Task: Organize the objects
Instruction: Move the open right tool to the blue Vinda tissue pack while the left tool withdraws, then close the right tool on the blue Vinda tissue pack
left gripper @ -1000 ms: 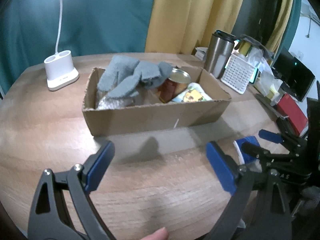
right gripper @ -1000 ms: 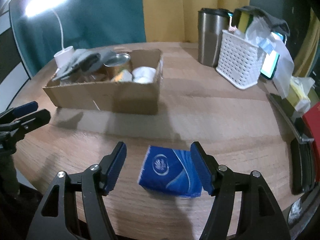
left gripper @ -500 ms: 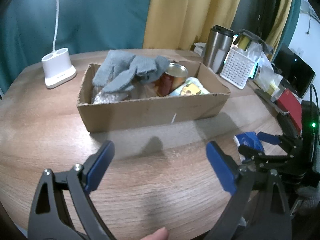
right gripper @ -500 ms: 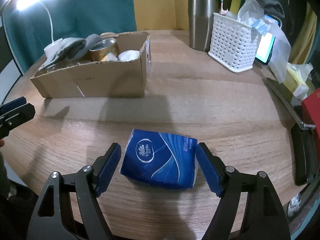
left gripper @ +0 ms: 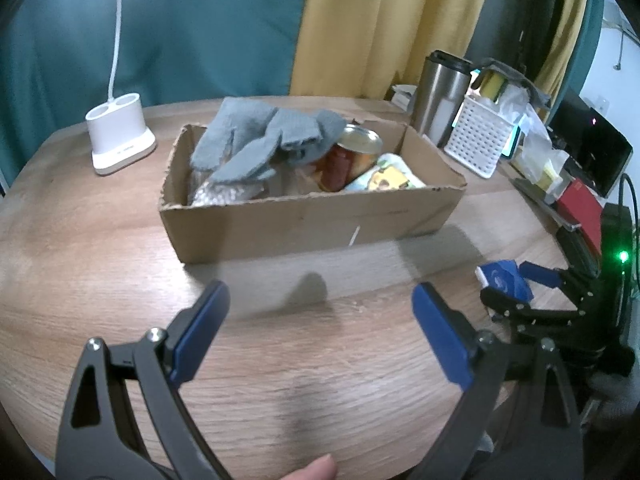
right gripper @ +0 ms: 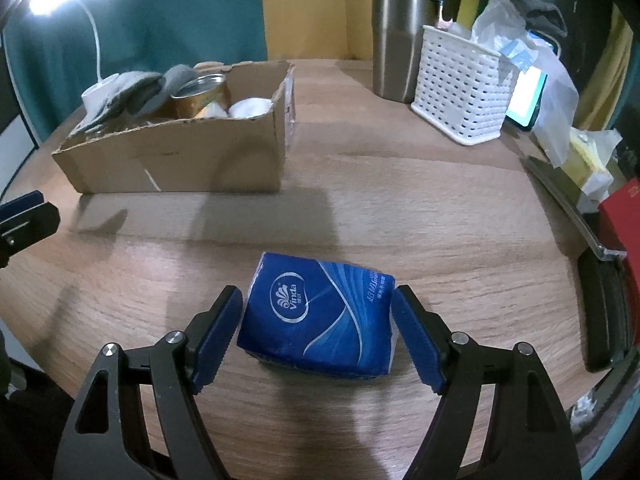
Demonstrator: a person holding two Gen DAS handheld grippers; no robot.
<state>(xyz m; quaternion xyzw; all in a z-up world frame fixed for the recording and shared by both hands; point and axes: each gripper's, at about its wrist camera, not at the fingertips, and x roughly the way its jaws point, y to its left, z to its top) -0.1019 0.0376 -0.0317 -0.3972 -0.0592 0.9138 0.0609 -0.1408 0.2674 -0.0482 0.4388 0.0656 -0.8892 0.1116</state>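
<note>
Round wooden tabletop (right gripper: 400,208). Cardboard box (right gripper: 180,160) toward the far left, already holding grey gloves (left gripper: 260,136), a can (left gripper: 348,156), a packet. Blue tissue pack (right gripper: 320,316) lies on the tabletop near the front edge, well apart from the box.

Right tongs (right gripper: 318,336) apart, straddling the pack; pads just beside its short ends, not seen pressing. Left tongs (left gripper: 320,332) wide apart, empty, over bare wood.

Likely step: grasp the pack. Judgement: close evenly on the ends, soft pack will squash; lift clear of the box wall.

Left view shows box contents; right view alone shows pad-to-pack fit.
</note>
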